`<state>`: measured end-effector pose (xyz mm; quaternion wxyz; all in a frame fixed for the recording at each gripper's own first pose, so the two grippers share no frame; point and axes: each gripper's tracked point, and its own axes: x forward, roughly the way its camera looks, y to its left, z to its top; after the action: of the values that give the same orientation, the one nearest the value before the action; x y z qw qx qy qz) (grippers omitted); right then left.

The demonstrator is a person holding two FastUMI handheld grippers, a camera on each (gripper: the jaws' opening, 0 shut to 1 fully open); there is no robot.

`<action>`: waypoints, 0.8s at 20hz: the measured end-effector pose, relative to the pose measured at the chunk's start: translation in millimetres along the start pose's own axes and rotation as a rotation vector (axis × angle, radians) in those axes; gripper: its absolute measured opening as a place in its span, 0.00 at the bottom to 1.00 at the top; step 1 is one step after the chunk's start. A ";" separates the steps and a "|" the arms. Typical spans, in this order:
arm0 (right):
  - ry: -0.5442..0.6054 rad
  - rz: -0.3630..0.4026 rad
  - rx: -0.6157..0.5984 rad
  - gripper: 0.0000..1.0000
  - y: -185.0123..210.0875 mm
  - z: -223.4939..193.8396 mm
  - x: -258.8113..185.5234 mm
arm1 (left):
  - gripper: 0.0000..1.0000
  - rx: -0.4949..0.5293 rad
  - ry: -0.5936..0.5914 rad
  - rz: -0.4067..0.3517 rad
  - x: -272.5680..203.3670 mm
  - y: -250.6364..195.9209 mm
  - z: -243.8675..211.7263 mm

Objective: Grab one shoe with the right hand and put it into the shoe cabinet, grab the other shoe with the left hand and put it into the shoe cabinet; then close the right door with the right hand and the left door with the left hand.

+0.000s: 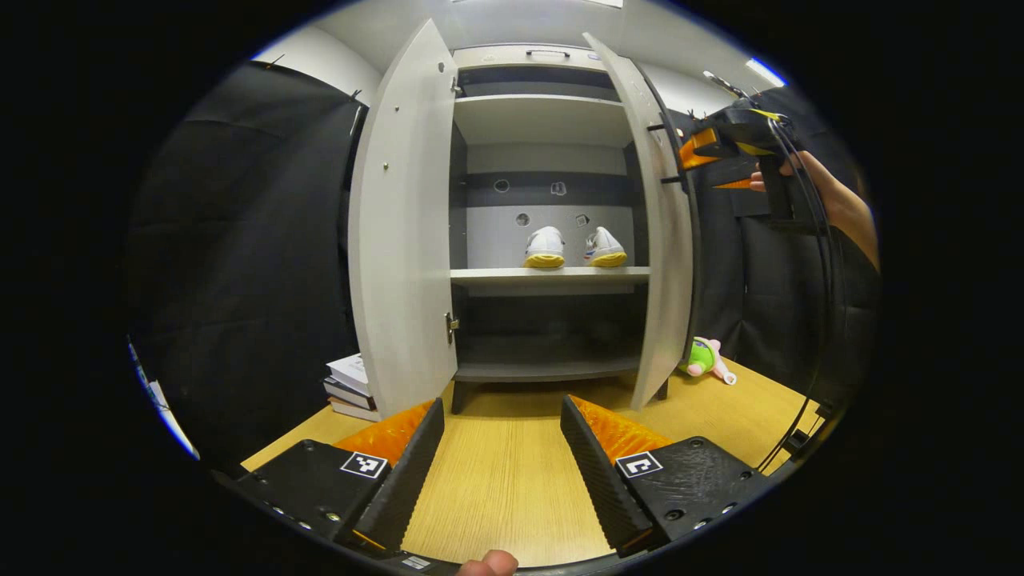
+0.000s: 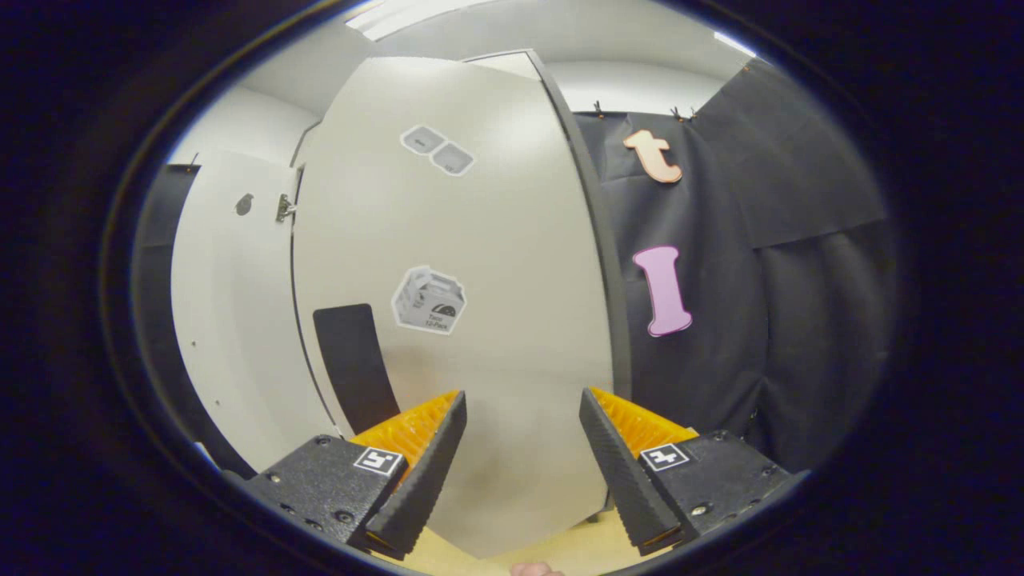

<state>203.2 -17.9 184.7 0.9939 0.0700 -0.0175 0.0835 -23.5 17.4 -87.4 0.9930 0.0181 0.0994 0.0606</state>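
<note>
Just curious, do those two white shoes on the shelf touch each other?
Apart. The left gripper view shows grey back wall between the left shoe and the right shoe on the shelf.

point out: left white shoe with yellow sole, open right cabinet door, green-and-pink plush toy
left white shoe with yellow sole (image 1: 545, 247), left gripper view, on its upper
open right pale-grey cabinet door (image 1: 658, 240), left gripper view, on its inner face
green-and-pink plush toy (image 1: 702, 358), left gripper view, on its green body

No readable text; only square coded markers on the tongs (image 1: 502, 432), stickers on the right door (image 2: 480, 320)
</note>
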 end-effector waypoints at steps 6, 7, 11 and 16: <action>-0.031 -0.024 -0.020 0.95 -10.8 8.2 -2.8 | 0.88 -0.017 0.011 0.031 -3.0 11.9 -2.1; -0.050 -0.039 -0.024 0.95 -16.3 13.3 -8.6 | 0.88 -0.016 0.008 0.034 -4.3 12.3 -1.8; -0.080 -0.061 -0.060 0.95 -27.3 15.9 -43.4 | 0.88 -0.008 0.006 0.022 -9.8 5.7 -0.4; -0.096 -0.080 -0.124 0.95 -27.7 -5.5 -91.7 | 0.88 0.007 0.000 -0.009 -14.3 -5.7 0.5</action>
<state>117.6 -59.1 171.3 0.9969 0.0130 -0.0674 0.0392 -36.7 9.9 -84.4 0.9932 0.0213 0.1000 0.0559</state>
